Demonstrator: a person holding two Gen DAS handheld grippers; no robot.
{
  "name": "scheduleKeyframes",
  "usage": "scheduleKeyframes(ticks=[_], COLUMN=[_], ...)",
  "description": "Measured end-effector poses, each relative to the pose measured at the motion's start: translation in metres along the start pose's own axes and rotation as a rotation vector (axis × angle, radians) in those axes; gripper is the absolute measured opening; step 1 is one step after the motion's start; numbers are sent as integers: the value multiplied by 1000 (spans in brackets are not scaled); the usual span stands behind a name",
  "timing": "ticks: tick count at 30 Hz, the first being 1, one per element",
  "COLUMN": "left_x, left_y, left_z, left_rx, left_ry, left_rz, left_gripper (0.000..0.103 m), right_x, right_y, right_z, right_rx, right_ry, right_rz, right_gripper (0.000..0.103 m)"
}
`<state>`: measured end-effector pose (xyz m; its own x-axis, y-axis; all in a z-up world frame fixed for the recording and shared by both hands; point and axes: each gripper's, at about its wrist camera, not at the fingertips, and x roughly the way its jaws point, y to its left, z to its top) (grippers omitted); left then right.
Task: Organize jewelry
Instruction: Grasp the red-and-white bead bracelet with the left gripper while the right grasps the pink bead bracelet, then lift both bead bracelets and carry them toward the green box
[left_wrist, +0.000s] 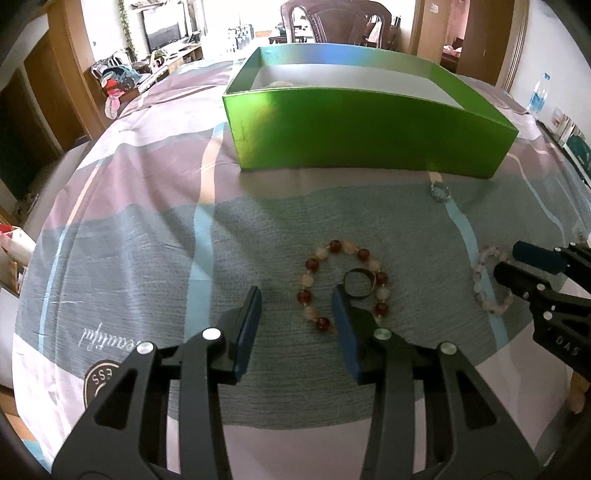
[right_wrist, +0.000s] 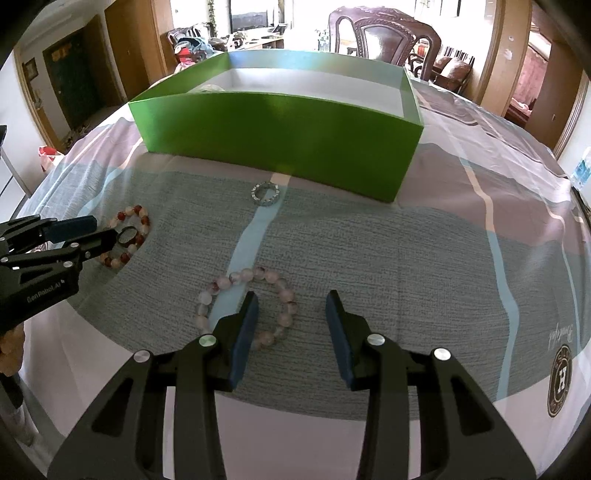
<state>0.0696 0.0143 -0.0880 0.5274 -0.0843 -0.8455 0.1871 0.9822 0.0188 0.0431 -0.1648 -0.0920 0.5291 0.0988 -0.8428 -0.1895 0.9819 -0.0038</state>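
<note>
Both grippers, left (left_wrist: 295, 306) and right (right_wrist: 291, 310), hang with jaws apart near the red-and-pale bracelet (left_wrist: 345, 286) and the pink bracelet (right_wrist: 247, 306) lying on the cloth before the far green box (left_wrist: 354, 136); these light, floppy, slippery strands likely need pinching across one bead.

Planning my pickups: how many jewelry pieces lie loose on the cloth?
4: red-and-white bracelet, dark ring inside it, pale pink bracelet, silver ring near the green box. Box contents mostly hidden.

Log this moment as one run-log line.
left gripper: open, by red bracelet | right gripper: open, over pink bracelet | green box: open
</note>
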Motion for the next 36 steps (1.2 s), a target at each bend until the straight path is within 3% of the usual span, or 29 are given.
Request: scheduleKeyframes(ticks=[14, 15, 16, 17, 19, 25, 36], left_x=[2, 2, 1, 1, 2, -1, -15], left_y=[2, 2, 2, 2, 2, 8, 27], left_z=[2, 3, 3, 4, 5, 9, 18], left_rx=[7, 6, 8, 10, 13, -4, -42], left_ry=[-5, -4, -4, 1, 5, -12, -64], left_rz=[-20, -24, -26, -36, -36, -39, -23], left_gripper=[39, 32, 15, 9, 8, 8, 8], right_x=[-1, -1, -1, -1, -1, -1, -9], right_y=[0, 0, 0, 0, 1, 0, -12], right_z=[1, 1, 1, 1, 1, 4, 8], right_rx=[1, 1, 0, -1, -4, 7, 57], right_ry=[-8, -8, -9, -9, -11, -5, -27], right_rz=[1, 1, 1, 1, 8, 31, 25], right_gripper=[40, 40, 40, 40, 39, 12, 7])
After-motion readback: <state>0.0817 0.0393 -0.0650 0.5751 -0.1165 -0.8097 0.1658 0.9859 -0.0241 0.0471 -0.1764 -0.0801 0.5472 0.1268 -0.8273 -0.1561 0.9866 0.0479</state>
